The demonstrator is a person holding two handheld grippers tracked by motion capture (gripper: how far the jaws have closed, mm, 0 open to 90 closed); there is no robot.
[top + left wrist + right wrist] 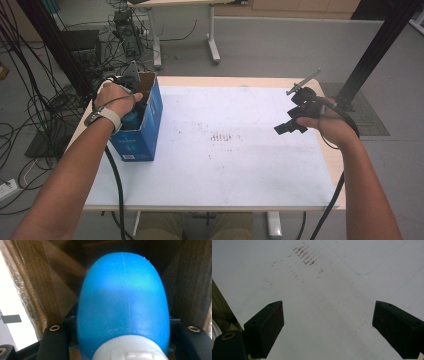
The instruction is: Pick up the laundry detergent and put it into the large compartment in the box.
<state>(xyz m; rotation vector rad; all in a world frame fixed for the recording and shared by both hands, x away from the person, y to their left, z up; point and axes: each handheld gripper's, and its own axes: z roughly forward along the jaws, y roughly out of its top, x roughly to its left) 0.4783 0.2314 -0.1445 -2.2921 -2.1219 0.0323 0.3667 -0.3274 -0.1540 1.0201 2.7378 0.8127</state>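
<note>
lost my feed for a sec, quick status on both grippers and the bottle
Left gripper shut on blue bottle, inside the blue box. Right gripper open, above bare table. Nothing in the way.

I could read nothing for certain: the blue box (137, 135) under my left gripper (131, 80) carried pale print and a small label low on its side, too blurred to make out.

Standing at the left edge of the white-covered surface (225, 165): an open blue cardboard box (142, 130). Inside it, a blue plastic bottle (122, 302), clamped in the left gripper (131, 102). Far right, above the surface: right gripper (290, 127).
</note>
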